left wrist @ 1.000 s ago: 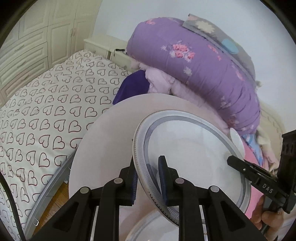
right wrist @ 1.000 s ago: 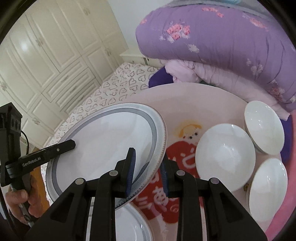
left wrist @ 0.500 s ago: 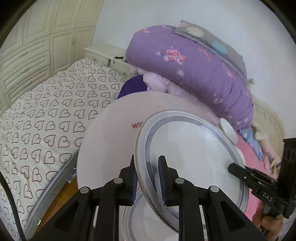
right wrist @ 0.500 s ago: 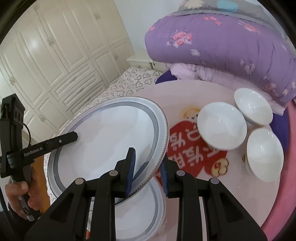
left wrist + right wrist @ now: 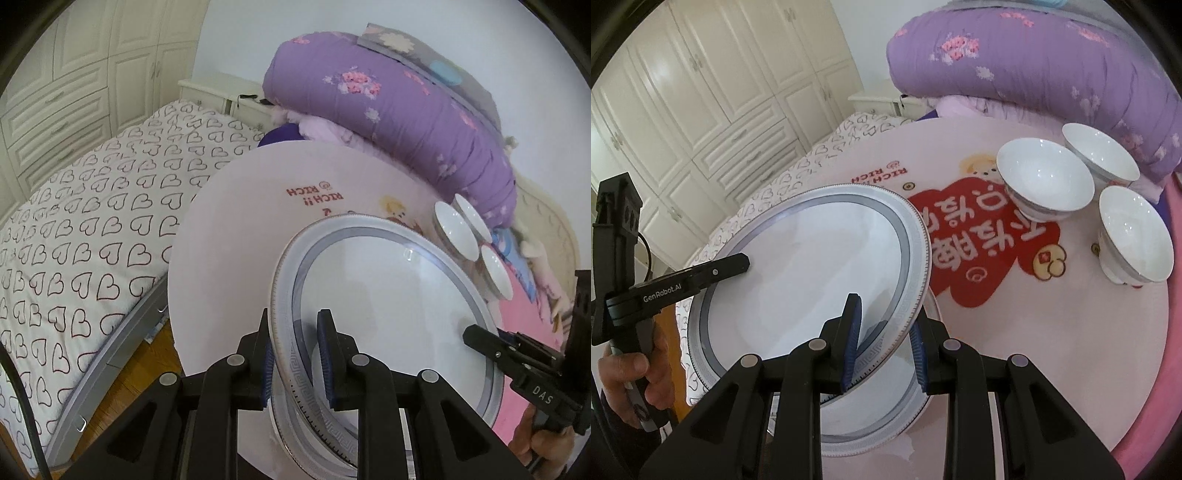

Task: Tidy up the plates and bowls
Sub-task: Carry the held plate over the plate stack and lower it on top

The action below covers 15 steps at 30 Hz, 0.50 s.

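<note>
Two grippers share one plate here. The left gripper (image 5: 293, 354) has its jaws clamped on the rim of the big white plate (image 5: 388, 321) with the grey patterned border, low centre in its own view, and the right gripper (image 5: 884, 345) has its jaws clamped on the opposite rim, low centre in the right wrist view. So the plate hangs between them, tilted, just above a second plate (image 5: 882, 402) of the same kind that lies flat on the table (image 5: 1052, 350) near the bottom edge. Each view catches the other gripper's finger on the far side of the rim, with a hand (image 5: 631, 380) wrapped round the handle at lower left in the right view.

Further out, three white bowls (image 5: 1045, 177) stand close together at the upper right of the round pink table, partly on its red cartoon print. Behind them is a rolled purple quilt (image 5: 1052, 62), upper right. A bed (image 5: 85, 236) with a heart-pattern cover fills the left of the left view, cream wardrobe doors (image 5: 701, 92) beyond it.
</note>
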Each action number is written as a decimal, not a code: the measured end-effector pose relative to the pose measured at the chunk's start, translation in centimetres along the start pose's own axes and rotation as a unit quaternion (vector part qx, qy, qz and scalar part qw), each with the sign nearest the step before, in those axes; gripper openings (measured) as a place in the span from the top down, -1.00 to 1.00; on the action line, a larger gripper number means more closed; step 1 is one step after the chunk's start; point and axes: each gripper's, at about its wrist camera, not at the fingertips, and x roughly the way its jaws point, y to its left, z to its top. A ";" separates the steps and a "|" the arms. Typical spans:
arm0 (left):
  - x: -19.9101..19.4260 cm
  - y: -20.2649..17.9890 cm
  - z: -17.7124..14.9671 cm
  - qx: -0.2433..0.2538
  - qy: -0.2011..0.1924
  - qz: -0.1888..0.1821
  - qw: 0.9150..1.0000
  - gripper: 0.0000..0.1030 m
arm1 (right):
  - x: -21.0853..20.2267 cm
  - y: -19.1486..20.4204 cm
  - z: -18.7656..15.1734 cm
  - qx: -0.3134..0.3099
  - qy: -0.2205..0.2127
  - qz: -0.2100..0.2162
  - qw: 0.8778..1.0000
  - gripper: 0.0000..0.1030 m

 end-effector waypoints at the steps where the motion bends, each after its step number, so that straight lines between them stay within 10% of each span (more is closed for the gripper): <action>1: 0.0 0.0 -0.2 0.001 0.000 0.001 1.000 0.66 | 0.0 0.0 -0.2 0.000 0.000 0.000 1.000 0.50; 15: 2.4 -0.4 -3.8 0.020 0.001 0.016 1.000 0.61 | 1.2 -0.3 -3.3 -0.011 0.008 -0.008 1.000 0.50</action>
